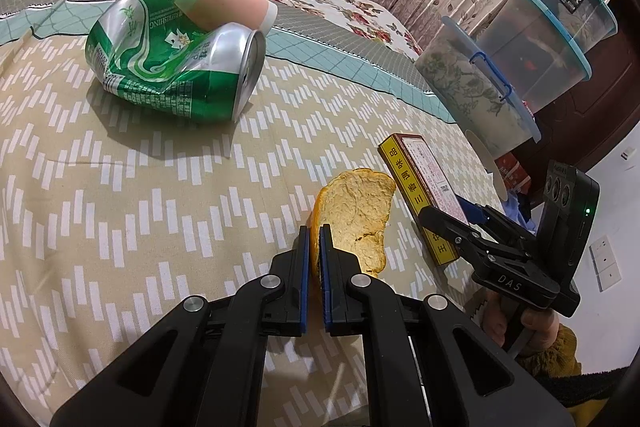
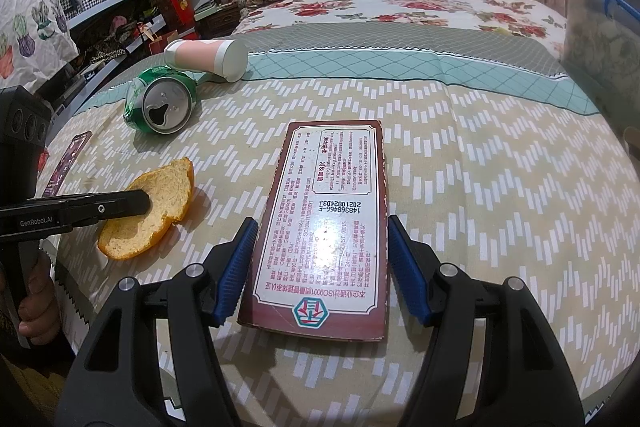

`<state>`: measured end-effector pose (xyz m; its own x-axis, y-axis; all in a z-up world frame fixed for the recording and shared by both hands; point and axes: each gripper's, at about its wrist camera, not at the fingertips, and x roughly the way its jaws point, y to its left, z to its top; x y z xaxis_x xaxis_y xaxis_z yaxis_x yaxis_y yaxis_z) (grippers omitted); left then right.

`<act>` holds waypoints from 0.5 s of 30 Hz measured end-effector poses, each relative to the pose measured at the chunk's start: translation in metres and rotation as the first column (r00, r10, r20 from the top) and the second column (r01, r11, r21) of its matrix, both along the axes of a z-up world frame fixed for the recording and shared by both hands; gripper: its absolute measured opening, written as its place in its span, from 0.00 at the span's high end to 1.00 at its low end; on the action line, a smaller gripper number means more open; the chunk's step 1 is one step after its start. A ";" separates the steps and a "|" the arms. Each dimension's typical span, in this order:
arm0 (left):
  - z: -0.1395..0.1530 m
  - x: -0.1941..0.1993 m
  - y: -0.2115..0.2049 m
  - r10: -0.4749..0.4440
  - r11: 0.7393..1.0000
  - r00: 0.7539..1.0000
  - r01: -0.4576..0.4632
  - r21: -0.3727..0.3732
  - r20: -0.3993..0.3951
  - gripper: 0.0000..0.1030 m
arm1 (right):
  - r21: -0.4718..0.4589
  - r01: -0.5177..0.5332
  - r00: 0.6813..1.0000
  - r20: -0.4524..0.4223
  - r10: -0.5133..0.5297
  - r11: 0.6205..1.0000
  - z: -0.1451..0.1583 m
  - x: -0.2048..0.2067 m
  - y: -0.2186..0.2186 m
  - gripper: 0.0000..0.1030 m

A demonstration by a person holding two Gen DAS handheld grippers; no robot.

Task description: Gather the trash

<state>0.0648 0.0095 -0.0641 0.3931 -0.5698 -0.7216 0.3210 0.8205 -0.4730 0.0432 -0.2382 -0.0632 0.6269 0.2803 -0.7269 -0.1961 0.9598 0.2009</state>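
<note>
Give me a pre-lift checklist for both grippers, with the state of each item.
1. Left gripper shut on the orange peel: ok.
2. Right gripper around the box: ok.
3. Right gripper pads pressing on the box: cannot tell.
4. Peel clear of the box: ok.
5. Crushed can and paper cup out of the way: ok.
6. Trash bin in view: not ok.

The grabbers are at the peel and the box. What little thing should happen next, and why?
Probably lift the orange peel a little off the bedspread. The left gripper is already shut on its edge. The right gripper has its pads on both sides of the flat box, but a squeeze is not clear.
</note>
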 end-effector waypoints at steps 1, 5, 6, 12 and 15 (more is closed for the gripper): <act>0.000 0.000 0.000 0.000 1.000 1.000 0.000 -0.001 0.000 0.95 | -0.001 0.000 1.000 0.000 0.000 1.000 0.000 0.000 0.000 0.36; 0.000 -0.001 0.000 0.000 1.000 1.000 0.000 -0.001 0.000 0.95 | 0.000 0.000 1.000 0.000 0.000 1.000 0.000 0.000 0.000 0.36; 0.000 -0.001 0.000 0.000 1.000 1.000 0.000 -0.002 -0.001 0.95 | 0.000 0.000 1.000 0.000 0.000 1.000 0.000 0.000 0.000 0.36; 0.000 0.000 0.000 0.000 1.000 1.000 0.000 -0.002 -0.001 0.95 | 0.000 0.000 1.000 0.000 0.000 1.000 0.000 0.000 0.000 0.36; 0.000 -0.001 0.001 0.000 1.000 1.000 0.000 -0.003 -0.001 0.95 | 0.000 0.000 1.000 0.000 0.000 1.000 0.000 0.000 0.000 0.36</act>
<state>0.0641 0.0102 -0.0640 0.3923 -0.5721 -0.7202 0.3204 0.8190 -0.4760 0.0435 -0.2382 -0.0632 0.6267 0.2805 -0.7270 -0.1965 0.9597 0.2009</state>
